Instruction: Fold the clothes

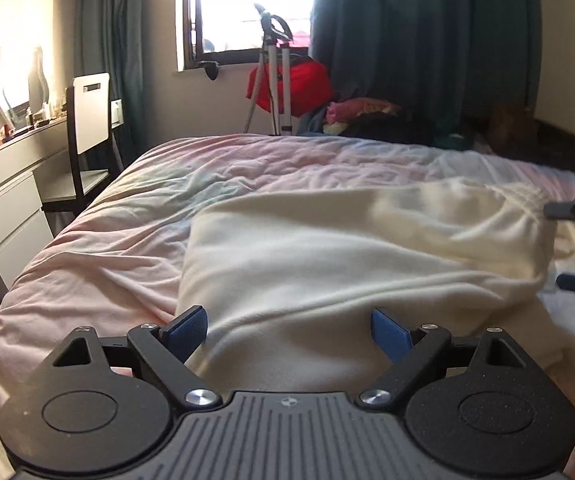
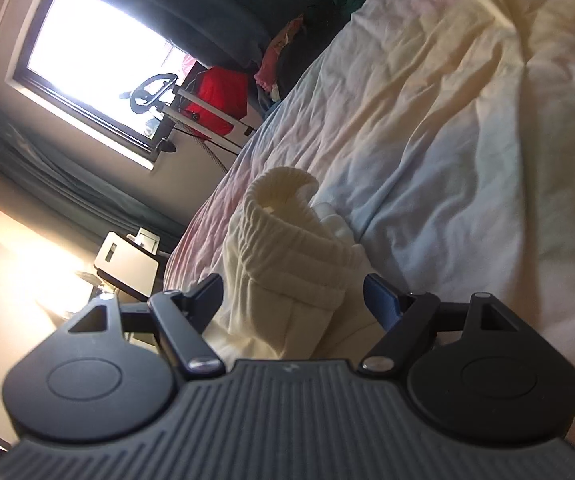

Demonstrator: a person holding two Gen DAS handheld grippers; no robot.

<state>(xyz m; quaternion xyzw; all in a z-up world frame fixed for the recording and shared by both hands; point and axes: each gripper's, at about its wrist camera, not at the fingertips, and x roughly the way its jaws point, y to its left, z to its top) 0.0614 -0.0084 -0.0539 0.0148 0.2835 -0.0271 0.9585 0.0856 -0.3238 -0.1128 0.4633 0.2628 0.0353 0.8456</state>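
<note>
A cream knit garment (image 1: 347, 264) lies folded over on the pale pink bedsheet (image 1: 147, 208). My left gripper (image 1: 289, 330) hovers at its near edge with blue pads spread wide; cloth lies under them and nothing is pinched. At the garment's right end my right gripper (image 1: 571, 246) shows as a black finger and a blue pad, one above the other. In the right wrist view, which is rolled sideways, the garment's ribbed cuff (image 2: 283, 200) bunches up between the wide-set jaws of my right gripper (image 2: 293, 298). The pads do not visibly squeeze it.
A white-backed chair (image 1: 89, 120) and a grey desk with drawers (image 1: 3, 208) stand left of the bed. Beyond the far edge are a tripod (image 1: 281, 80), a red bag (image 1: 303, 84) and a heap of clothes (image 1: 367, 114) under the window and dark curtains.
</note>
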